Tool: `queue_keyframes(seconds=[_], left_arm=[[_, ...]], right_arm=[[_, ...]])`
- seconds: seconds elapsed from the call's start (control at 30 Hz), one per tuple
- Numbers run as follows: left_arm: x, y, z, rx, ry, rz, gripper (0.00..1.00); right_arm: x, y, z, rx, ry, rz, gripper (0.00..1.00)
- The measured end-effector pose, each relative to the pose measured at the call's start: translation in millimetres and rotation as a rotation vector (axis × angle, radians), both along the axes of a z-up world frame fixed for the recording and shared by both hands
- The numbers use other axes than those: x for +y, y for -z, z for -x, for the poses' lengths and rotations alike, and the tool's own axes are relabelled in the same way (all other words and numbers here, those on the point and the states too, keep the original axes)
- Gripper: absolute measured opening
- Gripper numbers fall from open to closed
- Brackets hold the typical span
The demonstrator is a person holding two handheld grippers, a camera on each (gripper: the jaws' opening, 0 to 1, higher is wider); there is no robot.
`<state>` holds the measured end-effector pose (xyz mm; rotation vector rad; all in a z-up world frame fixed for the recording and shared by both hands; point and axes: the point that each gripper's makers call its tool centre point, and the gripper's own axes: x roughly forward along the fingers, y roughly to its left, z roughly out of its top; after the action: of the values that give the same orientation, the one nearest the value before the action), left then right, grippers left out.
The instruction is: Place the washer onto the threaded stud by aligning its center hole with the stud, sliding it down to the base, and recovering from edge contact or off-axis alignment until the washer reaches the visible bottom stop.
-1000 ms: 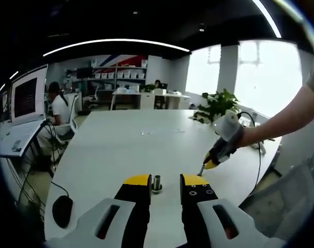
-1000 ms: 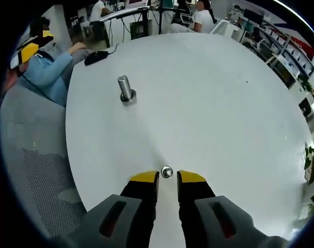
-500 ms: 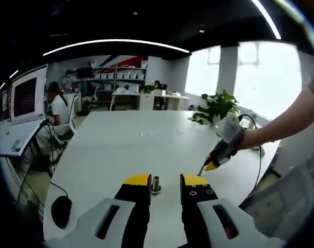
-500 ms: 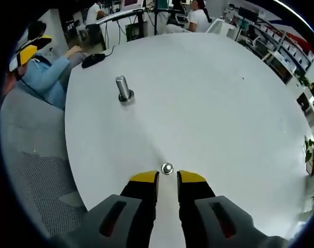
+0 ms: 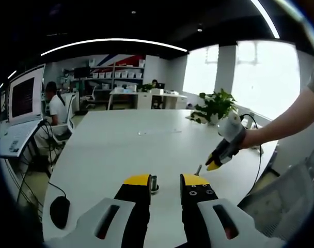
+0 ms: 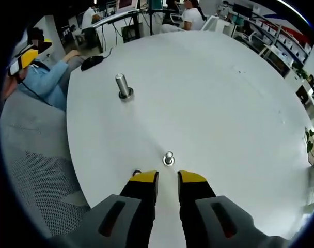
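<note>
stud (image 6: 169, 158) on table (image 6: 219, 93) | post (image 6: 123, 86) beyond, left | mouse (image 6: 92, 62) further

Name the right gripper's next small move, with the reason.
Probably ease the right gripper forward so its open jaws straddle the small silvery metal part: it stands ungrasped on the white table just beyond the yellow tips, far from the tall metal stud.

Upright steel stud (image 6: 169, 158), washer (image 6: 137, 172) lying beside
</note>
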<state>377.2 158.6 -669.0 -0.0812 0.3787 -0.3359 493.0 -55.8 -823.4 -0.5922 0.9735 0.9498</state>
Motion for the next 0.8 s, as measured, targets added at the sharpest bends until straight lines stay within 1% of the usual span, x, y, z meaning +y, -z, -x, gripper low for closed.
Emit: queue_keyframes(seconds=[0.3,0.5,0.8], left_arm=[[-0.6,-0.5,0.1,-0.002,0.003,0.003,0.20],[-0.6,0.6,0.0,0.003,0.005,0.011,0.20],[-1.5,3.2,0.1,0.016,0.007,0.006,0.20]], right_arm=[[-1.7,5.8,11.2,0.012,-0.009,0.011,0.18],[2.1,12.9,20.0,0.025,-0.017,0.015,0.18],[7.0,18.9,27.9,0.042,-0.010,0.000,0.19]])
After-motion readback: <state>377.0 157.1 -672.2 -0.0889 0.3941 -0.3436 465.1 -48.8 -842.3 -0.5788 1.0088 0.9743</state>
